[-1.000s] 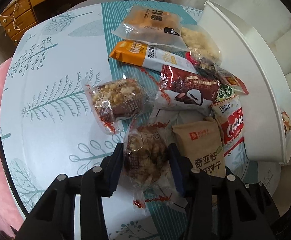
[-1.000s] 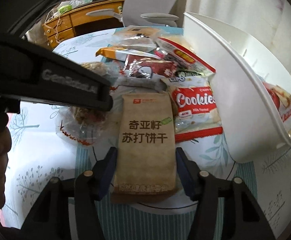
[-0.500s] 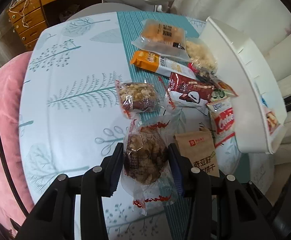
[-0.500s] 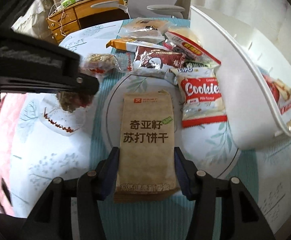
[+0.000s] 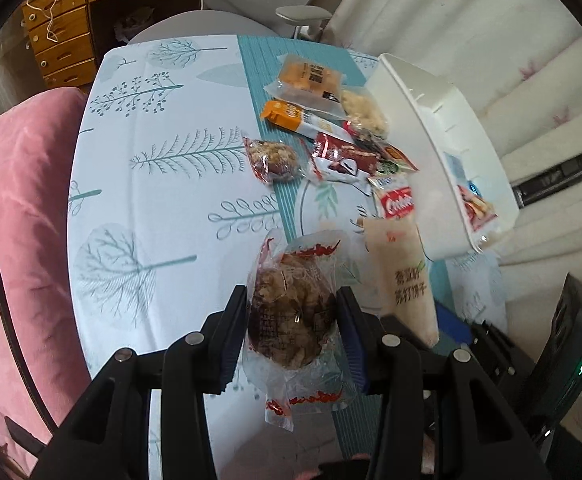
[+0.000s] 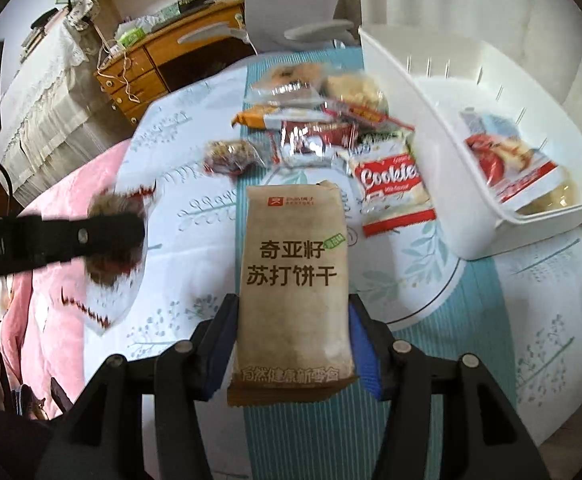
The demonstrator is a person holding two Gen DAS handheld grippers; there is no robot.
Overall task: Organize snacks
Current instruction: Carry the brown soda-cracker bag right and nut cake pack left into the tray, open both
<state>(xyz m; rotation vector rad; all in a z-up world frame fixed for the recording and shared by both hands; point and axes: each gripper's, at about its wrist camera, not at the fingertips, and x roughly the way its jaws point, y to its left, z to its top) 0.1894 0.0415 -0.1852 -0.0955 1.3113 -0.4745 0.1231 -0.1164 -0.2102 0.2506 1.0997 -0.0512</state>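
Both claws are loaded: right claw (image 6: 291, 344) clamps the brown cracker packet (image 6: 293, 280), long axis pointing up-frame; white bin (image 6: 487, 184) sits upper right, nearer it than the left claw (image 5: 293, 334), clamped on a nut cake (image 5: 291, 316).

Snack heap (image 6: 323, 128) mid-worktop (image 5: 151, 200); bin (image 6: 471, 216) right of it, packets (image 6: 507, 164) inside; chair (image 5: 219, 8) behind worktop.

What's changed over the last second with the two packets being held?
Both have gone up: the left gripper has lifted the nut cake off the table, and the right gripper has raised the brown cracker pack clear of the pile. Neither grip changed. The white bin and the other snacks lie as before.
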